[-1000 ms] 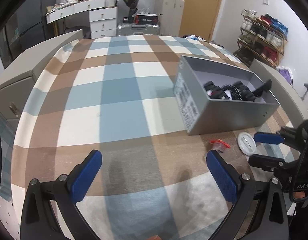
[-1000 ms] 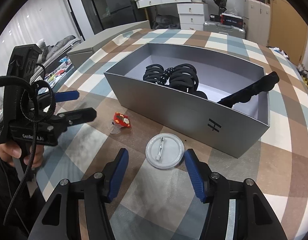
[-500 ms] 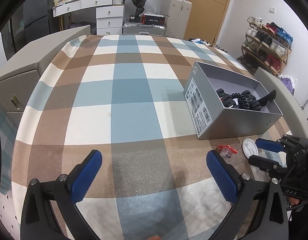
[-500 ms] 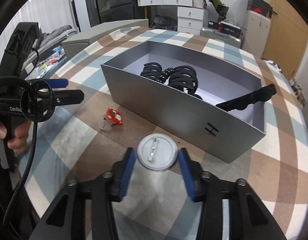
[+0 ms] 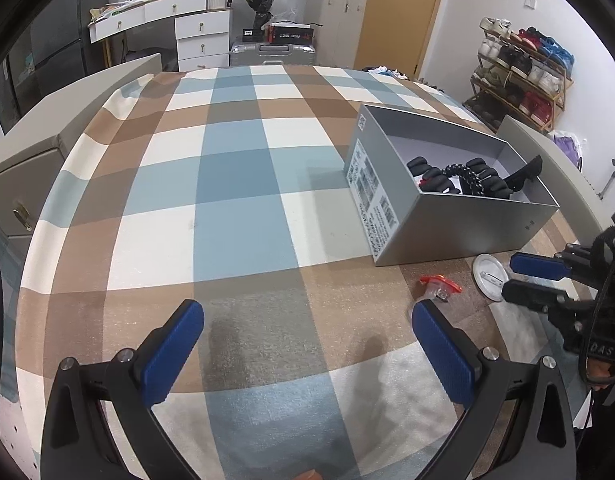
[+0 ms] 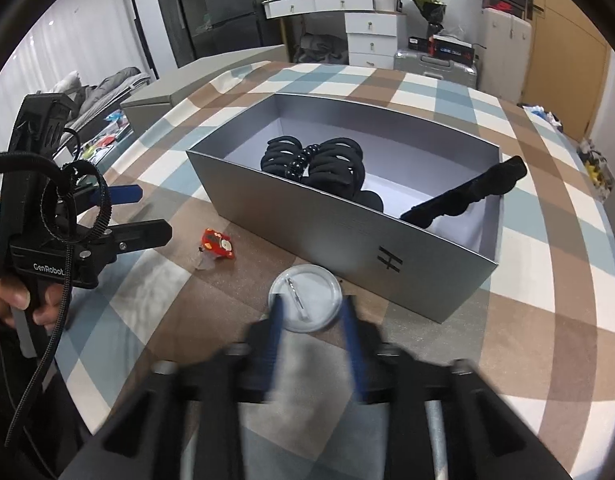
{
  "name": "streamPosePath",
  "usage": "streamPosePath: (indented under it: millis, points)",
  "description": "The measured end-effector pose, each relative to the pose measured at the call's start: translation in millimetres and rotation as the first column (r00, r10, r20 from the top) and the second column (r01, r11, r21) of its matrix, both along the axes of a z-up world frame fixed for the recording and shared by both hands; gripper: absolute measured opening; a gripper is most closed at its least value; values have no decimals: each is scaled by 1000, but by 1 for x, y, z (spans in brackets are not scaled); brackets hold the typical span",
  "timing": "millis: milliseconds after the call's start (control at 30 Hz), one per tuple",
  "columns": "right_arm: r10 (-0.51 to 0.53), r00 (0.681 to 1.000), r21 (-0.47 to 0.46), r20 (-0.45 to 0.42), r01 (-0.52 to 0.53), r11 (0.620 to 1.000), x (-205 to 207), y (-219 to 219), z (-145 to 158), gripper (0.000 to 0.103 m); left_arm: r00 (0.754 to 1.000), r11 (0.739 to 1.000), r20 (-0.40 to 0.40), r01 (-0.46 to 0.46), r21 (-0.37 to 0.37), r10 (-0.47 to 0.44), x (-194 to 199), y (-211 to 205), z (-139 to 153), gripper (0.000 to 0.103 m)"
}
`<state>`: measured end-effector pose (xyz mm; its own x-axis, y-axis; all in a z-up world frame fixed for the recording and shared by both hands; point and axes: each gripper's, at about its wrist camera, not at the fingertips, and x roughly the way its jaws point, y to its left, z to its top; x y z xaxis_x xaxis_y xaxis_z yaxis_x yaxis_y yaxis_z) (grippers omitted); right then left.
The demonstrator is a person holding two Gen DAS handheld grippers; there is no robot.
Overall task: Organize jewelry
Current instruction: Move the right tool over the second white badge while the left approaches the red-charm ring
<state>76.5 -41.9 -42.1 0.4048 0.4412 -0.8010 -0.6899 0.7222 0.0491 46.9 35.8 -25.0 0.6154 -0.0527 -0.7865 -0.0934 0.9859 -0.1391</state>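
Left wrist view: the left tool (image 5: 307, 344) hangs above a checked tablecloth on the surface (image 5: 235, 216), its two blue pads spread wide with nothing between them. Ahead and to the right stands an open grey box (image 5: 459, 232) holding black hair ties. In front of the box lie a small red clip (image 5: 439, 285) in a clear wrapper and, just beside it, a round white pin badge (image 5: 490, 280). The right tool (image 5: 519, 278) reaches in from the right edge, one finger on each side of the badge.

Right wrist view: the right tool (image 6: 313, 322) is blurred, and its jaws have just been closing. The blue fingers now sit against opposite edges of the white pin badge (image 6: 305, 294), which lies face down, pin upward, on the surface close to the near wall of the grey box (image 6: 347, 248). The tool appears clamped on the badge's rim, though the blur leaves firm contact a judgement. Inside the box are a bundle of black hair ties (image 6: 319, 164) and a long black hair clip (image 6: 467, 196) leaning on the right wall. The red clip (image 6: 217, 246) lies to the left, apart from the badge.

To do this pickup well, the thin disc likely needs an even squeeze across its widest part, then a straight lift clearing the box wall before it moves over the opening. A skewed grip could let it pivot or slip out.
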Motion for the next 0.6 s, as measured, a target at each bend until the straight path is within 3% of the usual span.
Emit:
streamPosePath:
  millis: [333,600]
  points:
    - [25,998,-81,63,-19,997,-8,20,-8,44,1000,999,7,-28,-31,28,-2,11,2,101]
    - [50,997,-90,64,-44,995,-10,18,-8,37,1000,999,2,-23,-30,23,-1,9,0,101]
